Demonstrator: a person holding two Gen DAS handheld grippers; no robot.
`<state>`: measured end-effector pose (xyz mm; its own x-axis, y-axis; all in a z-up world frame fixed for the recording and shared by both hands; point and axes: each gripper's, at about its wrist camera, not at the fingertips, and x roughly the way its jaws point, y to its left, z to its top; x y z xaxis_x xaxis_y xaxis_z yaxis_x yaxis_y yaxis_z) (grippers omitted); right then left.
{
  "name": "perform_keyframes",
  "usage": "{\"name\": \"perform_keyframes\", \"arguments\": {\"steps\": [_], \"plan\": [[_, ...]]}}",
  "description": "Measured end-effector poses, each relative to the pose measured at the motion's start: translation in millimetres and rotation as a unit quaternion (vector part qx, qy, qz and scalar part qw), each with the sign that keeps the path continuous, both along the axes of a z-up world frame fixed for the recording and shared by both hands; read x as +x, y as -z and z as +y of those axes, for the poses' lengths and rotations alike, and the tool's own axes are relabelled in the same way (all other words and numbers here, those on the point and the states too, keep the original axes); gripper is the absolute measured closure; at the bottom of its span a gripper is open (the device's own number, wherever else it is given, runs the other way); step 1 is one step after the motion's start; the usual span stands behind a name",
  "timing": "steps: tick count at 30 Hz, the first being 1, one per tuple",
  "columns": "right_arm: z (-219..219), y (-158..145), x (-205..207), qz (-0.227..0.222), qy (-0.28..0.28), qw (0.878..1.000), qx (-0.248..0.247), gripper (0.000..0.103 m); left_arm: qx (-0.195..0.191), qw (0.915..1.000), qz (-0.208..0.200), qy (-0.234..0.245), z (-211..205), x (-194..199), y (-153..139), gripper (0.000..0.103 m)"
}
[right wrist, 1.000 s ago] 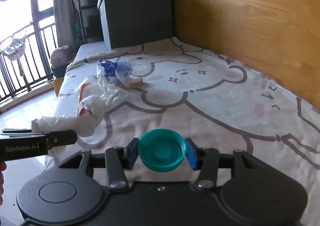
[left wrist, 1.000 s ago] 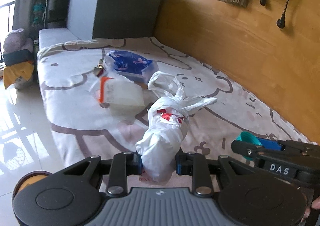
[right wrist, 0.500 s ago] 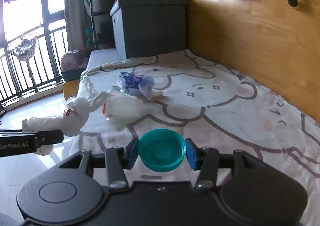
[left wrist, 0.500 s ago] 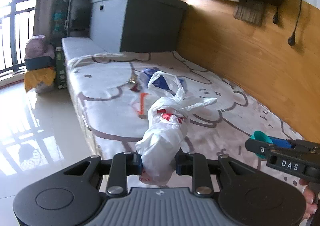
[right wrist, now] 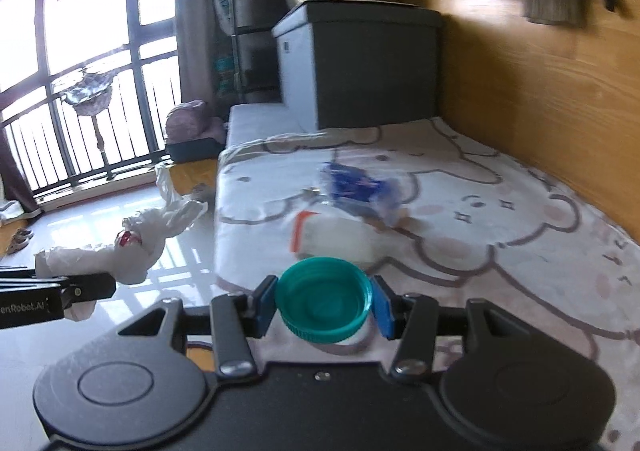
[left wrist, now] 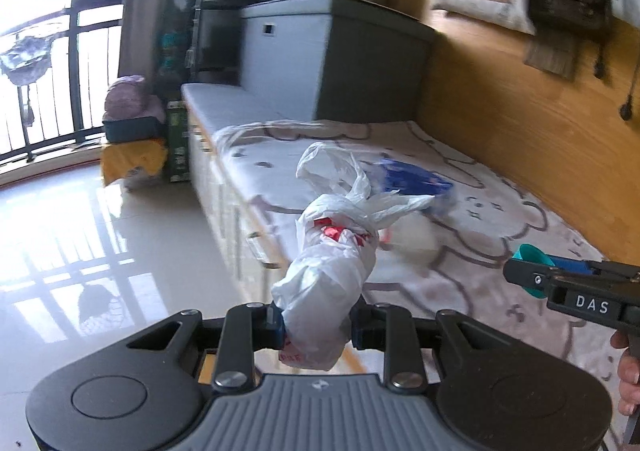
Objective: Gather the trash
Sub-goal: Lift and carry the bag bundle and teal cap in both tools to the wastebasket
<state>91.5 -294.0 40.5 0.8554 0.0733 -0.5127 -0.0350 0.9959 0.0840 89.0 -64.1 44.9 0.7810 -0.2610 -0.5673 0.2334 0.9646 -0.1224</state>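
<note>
My left gripper is shut on a knotted white plastic bag with red print, held out over the floor beside the bed edge. The same white bag shows at the left of the right wrist view. My right gripper is shut on a teal plastic lid, hollow side up, above the bed's near edge. That teal lid also appears at the right of the left wrist view. On the bed sheet lie a blue-printed clear wrapper and a white packet with an orange mark.
A grey storage box stands at the bed's far end, with cardboard boxes on top. A wooden wall runs along the bed's right side. Glossy tiled floor lies to the left, with bundles and a balcony railing beyond.
Both grippers have drawn back from the bed and risen a little, still carrying the bag and the lid. The bag now hangs over the floor. The wrappers on the sheet stay put.
</note>
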Motion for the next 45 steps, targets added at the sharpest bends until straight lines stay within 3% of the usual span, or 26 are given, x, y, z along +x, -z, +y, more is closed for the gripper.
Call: {"name": "perform_keyframes", "arguments": {"steps": [15, 24, 31, 45], "plan": [[98.0, 26.4, 39.2, 0.029, -0.074, 0.997, 0.0, 0.053, 0.0, 0.9972, 0.021, -0.071, 96.0, -0.7, 24.5, 0.074], [153.9, 66.6, 74.3, 0.085, -0.128, 0.988, 0.002, 0.053, 0.011, 0.9958, 0.038, -0.082, 127.4, 23.8, 47.9, 0.073], [178.2, 117.5, 107.2, 0.171, -0.163, 0.972, -0.002, 0.053, 0.004, 0.9908, 0.108, -0.081, 145.7, 47.9, 108.9, 0.073], [210.2, 192.1, 163.1, 0.283, -0.189, 0.94, -0.035, 0.053, -0.016, 0.9712, 0.226, -0.075, 156.4, 78.7, 229.4, 0.073]]}}
